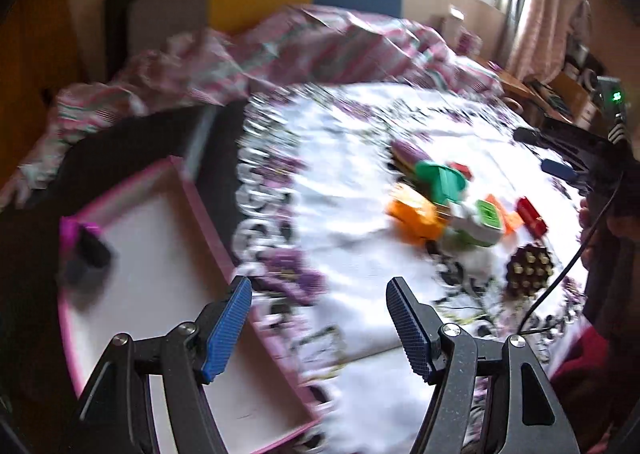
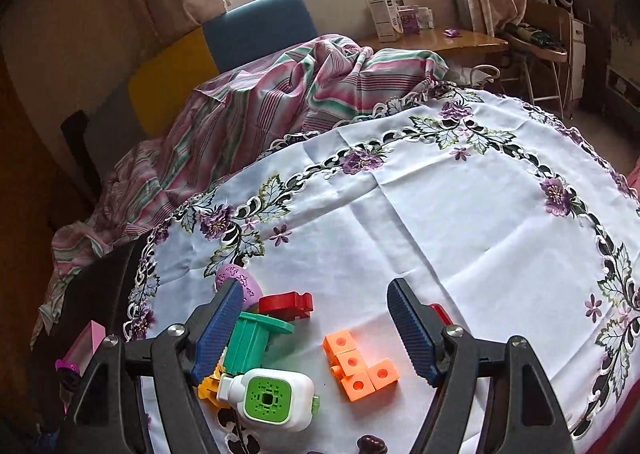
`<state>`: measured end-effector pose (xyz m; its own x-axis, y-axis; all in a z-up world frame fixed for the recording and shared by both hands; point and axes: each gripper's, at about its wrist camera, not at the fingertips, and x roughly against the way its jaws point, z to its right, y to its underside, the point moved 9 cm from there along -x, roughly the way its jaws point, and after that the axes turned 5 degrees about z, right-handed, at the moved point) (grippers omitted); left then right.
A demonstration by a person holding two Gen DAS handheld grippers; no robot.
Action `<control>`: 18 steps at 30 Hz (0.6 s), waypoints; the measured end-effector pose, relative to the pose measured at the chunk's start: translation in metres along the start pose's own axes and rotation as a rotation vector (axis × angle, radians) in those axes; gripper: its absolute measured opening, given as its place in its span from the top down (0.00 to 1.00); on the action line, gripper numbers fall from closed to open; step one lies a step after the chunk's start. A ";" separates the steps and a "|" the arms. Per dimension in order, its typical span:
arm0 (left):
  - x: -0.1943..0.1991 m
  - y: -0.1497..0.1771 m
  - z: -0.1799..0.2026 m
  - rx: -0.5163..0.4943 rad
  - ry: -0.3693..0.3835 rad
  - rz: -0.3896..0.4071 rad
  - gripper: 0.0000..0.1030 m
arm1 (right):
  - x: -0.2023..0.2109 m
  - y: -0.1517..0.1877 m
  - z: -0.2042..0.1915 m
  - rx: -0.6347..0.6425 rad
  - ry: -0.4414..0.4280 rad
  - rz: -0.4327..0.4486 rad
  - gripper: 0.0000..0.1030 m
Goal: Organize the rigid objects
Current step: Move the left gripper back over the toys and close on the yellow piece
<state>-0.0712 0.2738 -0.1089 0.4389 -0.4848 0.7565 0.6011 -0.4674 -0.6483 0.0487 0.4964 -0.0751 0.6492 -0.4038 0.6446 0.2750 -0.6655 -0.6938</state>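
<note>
White embroidered tablecloth (image 2: pixel 460 206) with purple flower border covers the table; striped pink-green sheet (image 2: pixel 280 94) bunched at the far side. Pink-rimmed white tray (image 1: pixel 160 254) sits at the left edge of the table, left wrist view motion-blurred; a small purple-and-dark object (image 1: pixel 86 250) lies in its far-left corner, type not readable. Toys cluster near-centre on the cloth: white block with green square face (image 2: pixel 272 398) nearest, green plastic piece (image 2: pixel 252 338) just behind it, touching, red piece (image 2: pixel 288 304) farther back, lilac patterned egg-shaped item (image 2: pixel 240 280) beyond that, yellow piece (image 2: pixel 210 388) partly hidden at the left. Orange linked cubes (image 2: pixel 358 364) lie right of the white block, apart from it. Left gripper (image 1: pixel 320 326) is wide apart, nothing between the fingers, hovering over the tray's right rim and cloth. Right gripper (image 2: pixel 316 334) also spread wide, empty, above the toy cluster, orange cubes between its fingers in view.
</note>
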 end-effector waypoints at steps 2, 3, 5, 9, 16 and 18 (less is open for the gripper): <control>-0.018 -0.002 0.012 0.041 0.056 -0.053 0.33 | -0.001 0.000 -0.001 -0.008 -0.007 -0.007 0.26; -0.025 -0.003 0.019 0.061 0.076 -0.075 0.34 | -0.002 0.001 -0.001 -0.008 -0.010 -0.010 0.26; -0.039 -0.009 0.030 0.092 0.112 -0.108 0.37 | -0.003 0.001 -0.005 0.004 -0.015 -0.013 0.26; -0.064 -0.026 0.049 0.145 0.161 -0.141 0.40 | -0.005 0.001 -0.009 0.032 -0.012 -0.012 0.26; -0.109 -0.045 0.068 0.271 0.209 -0.217 0.41 | -0.005 -0.002 -0.008 0.024 -0.021 -0.008 0.26; -0.121 -0.049 0.069 0.298 0.208 -0.232 0.41 | -0.005 -0.001 -0.007 0.016 -0.025 -0.010 0.26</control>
<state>-0.1080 0.4065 -0.1632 0.1437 -0.5450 0.8260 0.8481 -0.3623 -0.3866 0.0398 0.4948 -0.0749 0.6642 -0.3813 0.6430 0.2922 -0.6593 -0.6927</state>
